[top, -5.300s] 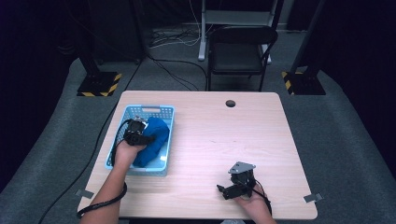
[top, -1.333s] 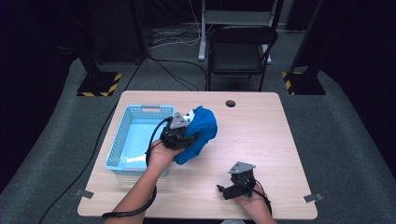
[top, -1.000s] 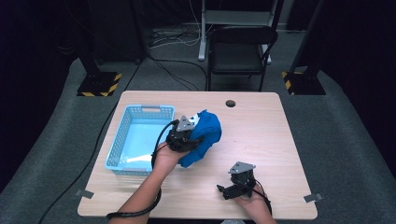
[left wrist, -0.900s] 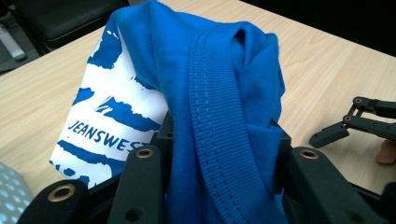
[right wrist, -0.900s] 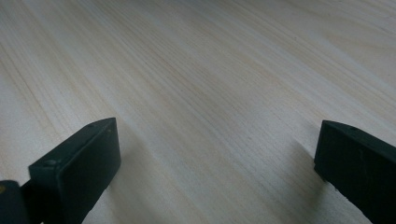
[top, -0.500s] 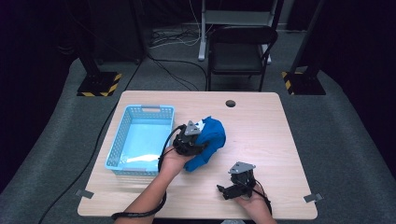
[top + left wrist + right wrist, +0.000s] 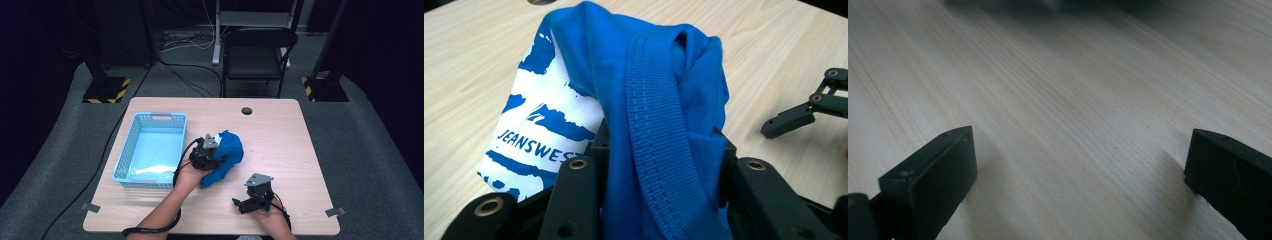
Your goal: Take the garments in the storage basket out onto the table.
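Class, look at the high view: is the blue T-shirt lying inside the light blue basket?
No, the blue T-shirt sits on the table, right of the basket.

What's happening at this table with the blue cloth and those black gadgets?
A person sits at a light wooden table with a black two-fingered gripper in each hand. The left gripper is clamped on a bunched blue cotton garment with a white printed panel, holding it over the table just right of a light blue plastic basket. The right gripper rests near the table's front edge, its fingers spread wide with nothing between them.
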### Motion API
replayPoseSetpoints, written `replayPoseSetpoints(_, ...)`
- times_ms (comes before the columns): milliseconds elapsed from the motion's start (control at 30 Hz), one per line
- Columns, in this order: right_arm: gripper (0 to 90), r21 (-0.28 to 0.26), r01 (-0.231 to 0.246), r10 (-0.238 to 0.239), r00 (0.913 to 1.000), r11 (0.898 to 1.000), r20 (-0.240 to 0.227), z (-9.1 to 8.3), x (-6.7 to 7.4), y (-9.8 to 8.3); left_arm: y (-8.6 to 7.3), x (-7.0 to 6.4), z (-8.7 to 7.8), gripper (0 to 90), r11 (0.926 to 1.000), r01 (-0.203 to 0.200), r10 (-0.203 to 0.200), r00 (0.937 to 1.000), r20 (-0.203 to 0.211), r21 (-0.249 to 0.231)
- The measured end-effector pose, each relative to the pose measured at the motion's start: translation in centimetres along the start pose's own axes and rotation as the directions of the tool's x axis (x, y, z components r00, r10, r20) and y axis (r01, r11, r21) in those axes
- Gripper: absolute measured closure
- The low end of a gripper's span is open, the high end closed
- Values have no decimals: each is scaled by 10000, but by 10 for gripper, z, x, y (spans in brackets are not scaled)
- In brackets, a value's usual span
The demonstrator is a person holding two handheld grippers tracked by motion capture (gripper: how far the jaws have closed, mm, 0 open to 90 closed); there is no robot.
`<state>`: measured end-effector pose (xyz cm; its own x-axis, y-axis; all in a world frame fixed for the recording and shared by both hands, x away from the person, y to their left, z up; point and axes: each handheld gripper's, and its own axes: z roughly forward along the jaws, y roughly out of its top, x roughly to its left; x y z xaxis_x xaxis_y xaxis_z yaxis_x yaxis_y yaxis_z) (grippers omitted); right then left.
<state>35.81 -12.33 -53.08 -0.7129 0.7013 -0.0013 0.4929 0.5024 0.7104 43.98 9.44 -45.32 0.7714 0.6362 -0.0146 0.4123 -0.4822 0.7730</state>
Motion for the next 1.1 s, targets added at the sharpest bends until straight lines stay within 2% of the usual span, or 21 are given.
replayPoseSetpoints(400,0,1,16,-16,10000,10000,-18,0,0,0,-9,-4,17,609,9988,81,-91,9998,195,493)
replayPoseSetpoints(1100,0,0,38,-38,10000,10000,-36,0,0,0,-20,-6,33,591,9965,92,-120,9994,336,831)
